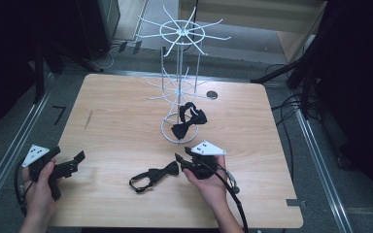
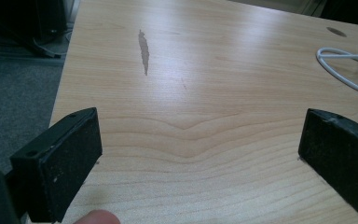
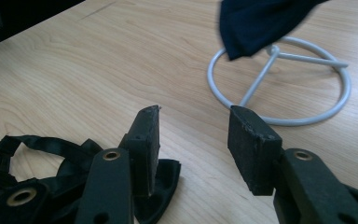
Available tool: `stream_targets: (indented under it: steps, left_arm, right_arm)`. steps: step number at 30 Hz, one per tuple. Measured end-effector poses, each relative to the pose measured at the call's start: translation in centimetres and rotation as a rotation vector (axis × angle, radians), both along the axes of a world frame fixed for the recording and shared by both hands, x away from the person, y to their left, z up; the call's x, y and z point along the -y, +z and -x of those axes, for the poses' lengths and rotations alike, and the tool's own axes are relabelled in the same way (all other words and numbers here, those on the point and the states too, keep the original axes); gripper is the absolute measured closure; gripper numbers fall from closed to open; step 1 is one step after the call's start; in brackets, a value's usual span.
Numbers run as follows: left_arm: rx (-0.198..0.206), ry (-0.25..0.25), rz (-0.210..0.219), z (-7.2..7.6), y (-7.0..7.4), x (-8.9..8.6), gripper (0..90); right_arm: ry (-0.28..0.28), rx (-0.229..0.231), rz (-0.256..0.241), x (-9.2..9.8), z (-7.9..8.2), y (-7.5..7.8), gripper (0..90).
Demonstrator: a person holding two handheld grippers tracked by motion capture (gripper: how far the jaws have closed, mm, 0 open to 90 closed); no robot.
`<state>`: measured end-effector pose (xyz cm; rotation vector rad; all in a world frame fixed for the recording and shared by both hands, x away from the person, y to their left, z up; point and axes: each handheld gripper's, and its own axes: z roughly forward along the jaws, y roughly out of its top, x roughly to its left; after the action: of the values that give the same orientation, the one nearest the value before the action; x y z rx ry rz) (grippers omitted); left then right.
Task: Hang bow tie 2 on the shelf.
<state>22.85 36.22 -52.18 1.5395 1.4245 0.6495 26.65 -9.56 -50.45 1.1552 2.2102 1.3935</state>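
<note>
On the table (image 1: 116,126), near its front edge, lies a black bow tie (image 1: 154,175). The right tongs (image 1: 179,159) hover just beside it, parted and empty, wrist low. Far left, the left tongs (image 1: 77,160) gape wide, empty.

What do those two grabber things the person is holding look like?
Both are black. The left gripper and the right gripper each carry a grey three-cornered plate with small dots on top. Each has two flat, blocky black fingers. A black cable trails from each. The forearms are bare, with no sleeves in view.
</note>
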Motion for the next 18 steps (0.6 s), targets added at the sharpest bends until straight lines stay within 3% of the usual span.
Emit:
stream_targets:
  steps: [18]
  left_arm:
    - [0.001,-0.002,0.003,0.0,0.0,0.0,0.0]
  right_arm:
    - [0.087,-0.014,0.041,-3.3,0.7,-1.0,55.3]
